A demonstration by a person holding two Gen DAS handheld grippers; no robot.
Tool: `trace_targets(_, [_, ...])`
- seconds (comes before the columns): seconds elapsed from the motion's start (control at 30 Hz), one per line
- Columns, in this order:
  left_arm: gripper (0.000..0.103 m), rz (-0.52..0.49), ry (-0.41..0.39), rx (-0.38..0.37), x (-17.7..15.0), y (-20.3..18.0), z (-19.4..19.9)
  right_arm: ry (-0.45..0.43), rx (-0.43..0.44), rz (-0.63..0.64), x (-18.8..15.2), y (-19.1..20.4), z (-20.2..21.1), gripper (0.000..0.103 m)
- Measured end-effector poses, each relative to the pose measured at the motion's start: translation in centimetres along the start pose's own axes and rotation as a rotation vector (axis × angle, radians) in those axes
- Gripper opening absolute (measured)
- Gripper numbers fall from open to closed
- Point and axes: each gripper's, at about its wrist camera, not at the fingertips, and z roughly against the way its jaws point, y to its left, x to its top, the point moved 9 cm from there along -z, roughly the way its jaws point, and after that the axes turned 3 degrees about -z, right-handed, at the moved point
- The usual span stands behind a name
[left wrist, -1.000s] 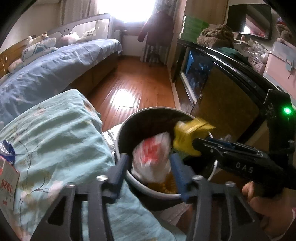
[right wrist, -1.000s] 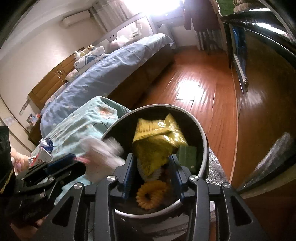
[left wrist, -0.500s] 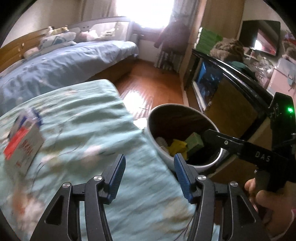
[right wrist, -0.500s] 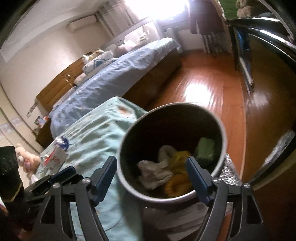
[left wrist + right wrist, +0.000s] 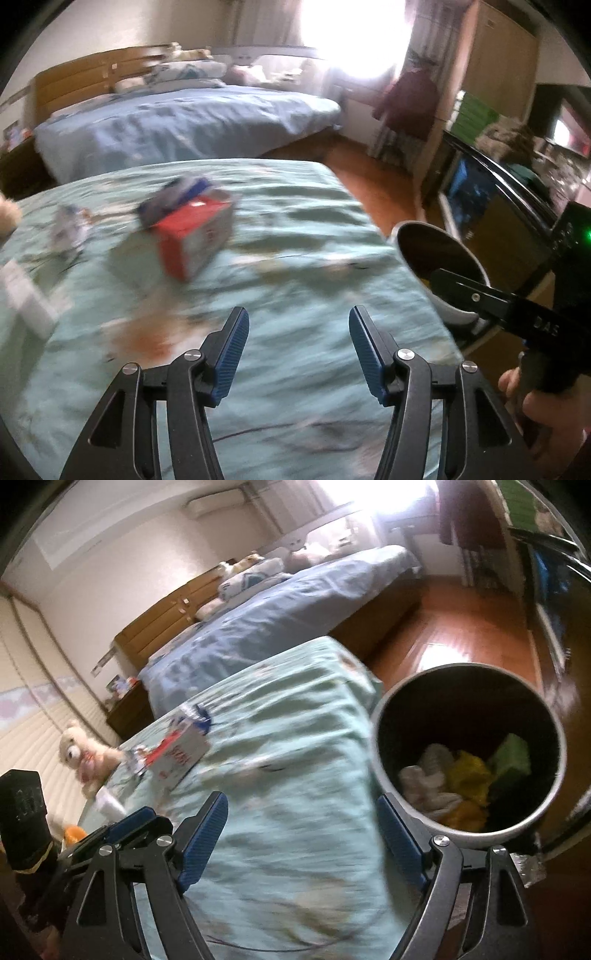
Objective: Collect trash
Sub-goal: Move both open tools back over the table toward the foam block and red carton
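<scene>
My left claw is spread wide and empty above the teal bedspread. My right claw gapes just as wide, holding nothing, beside the trash bin. The bin stands on the floor at the bed's right edge, with white, yellow and green scraps inside. A red-and-white carton lies far left on the bedspread.

I've dropped both wrappers into the bin, both grippers now spread empty, swinging left over the bedspread.
</scene>
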Motion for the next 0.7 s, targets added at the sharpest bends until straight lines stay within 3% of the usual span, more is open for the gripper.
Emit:
trace_targets(0.43, [0.057,0.156,-0.029,0.116,-2.2,8.1,4.6,0.071,0.073,0.099,-2.3,7.4,-3.3,0.084])
trace_targets(0.57, [0.063,0.189,-0.042,0.173,-2.7,10.6,5.7,0.088,0.091,0.125,-2.8,9.3,-4.3,0.084])
trace_targets(0.7, [0.063,0.225,-0.044,0.218,-2.9,12.6,6.3,0.099,0.100,0.146,-3.2,10.8,-5.2,0.084])
